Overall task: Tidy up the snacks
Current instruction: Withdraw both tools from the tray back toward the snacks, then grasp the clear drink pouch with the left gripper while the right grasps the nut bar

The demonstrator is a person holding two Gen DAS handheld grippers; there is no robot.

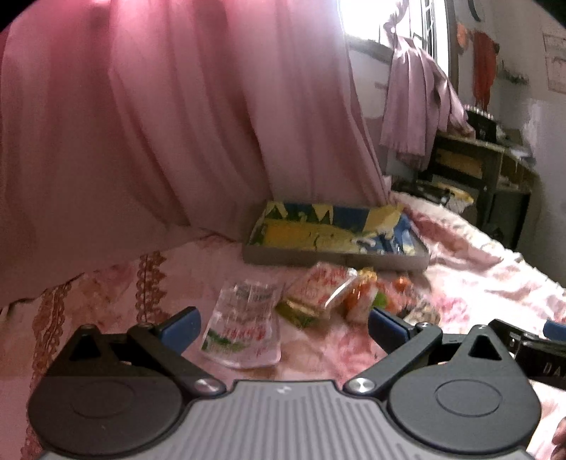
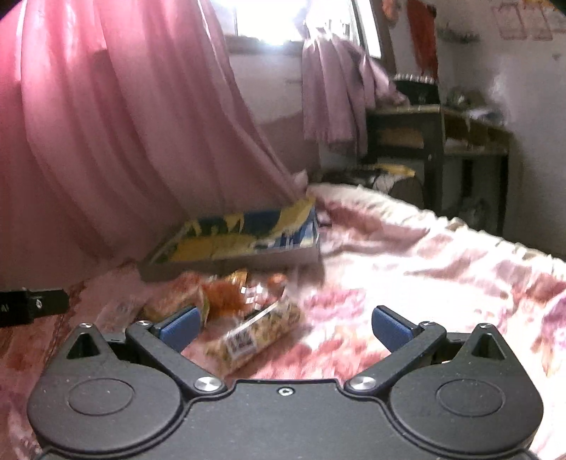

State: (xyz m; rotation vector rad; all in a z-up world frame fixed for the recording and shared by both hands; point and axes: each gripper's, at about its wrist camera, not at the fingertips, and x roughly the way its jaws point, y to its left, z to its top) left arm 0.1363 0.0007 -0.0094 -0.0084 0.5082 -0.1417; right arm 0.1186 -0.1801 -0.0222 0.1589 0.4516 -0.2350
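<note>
Several snack packets lie on a pink floral bedspread. In the left wrist view a clear packet with red and green print lies between the tips of my open left gripper. Beyond it sit a red-and-white packet and an orange-red packet. A shallow blue-and-yellow cardboard box rests behind them. In the right wrist view my right gripper is open, with a mixed-nut style packet lying between its fingers, untouched. Orange packets and the box lie further on.
A pink curtain hangs along the bed's far left side. A dark wooden desk with clutter stands past the bed's end, under a bright window. The other gripper's body shows at the right edge of the left wrist view.
</note>
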